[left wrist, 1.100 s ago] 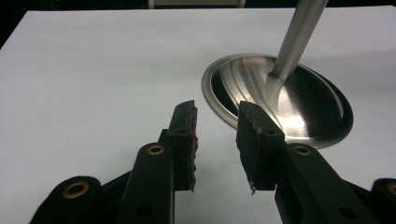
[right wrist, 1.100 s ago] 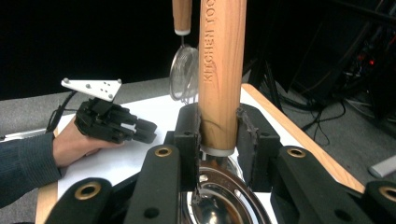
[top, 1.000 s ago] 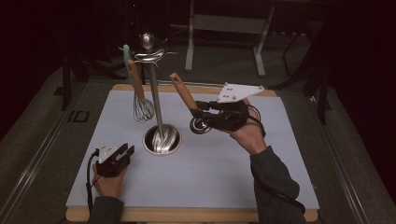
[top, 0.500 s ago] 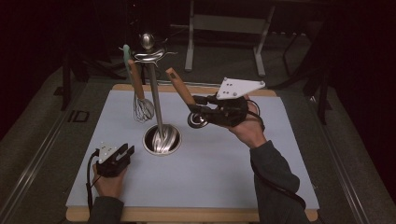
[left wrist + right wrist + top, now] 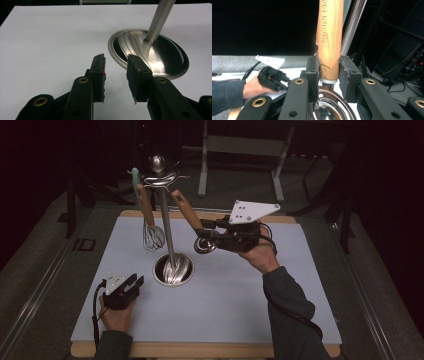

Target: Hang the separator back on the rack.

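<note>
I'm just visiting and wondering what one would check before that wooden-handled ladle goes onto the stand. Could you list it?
1. Grip: right gripper jaws clamp the ladle at the base of its wooden handle: ok.
2. Ladle off the table, handle tilted toward the stand: ok.
3. Handle top lined up with a hook at the stand's top: cannot tell.
4. Whisk already hangs on the stand, close beside the ladle's path: not ok, watch for a bump.
5. Left gripper open, holding nothing, near the stand's round base, away from the ladle: ok.
</note>
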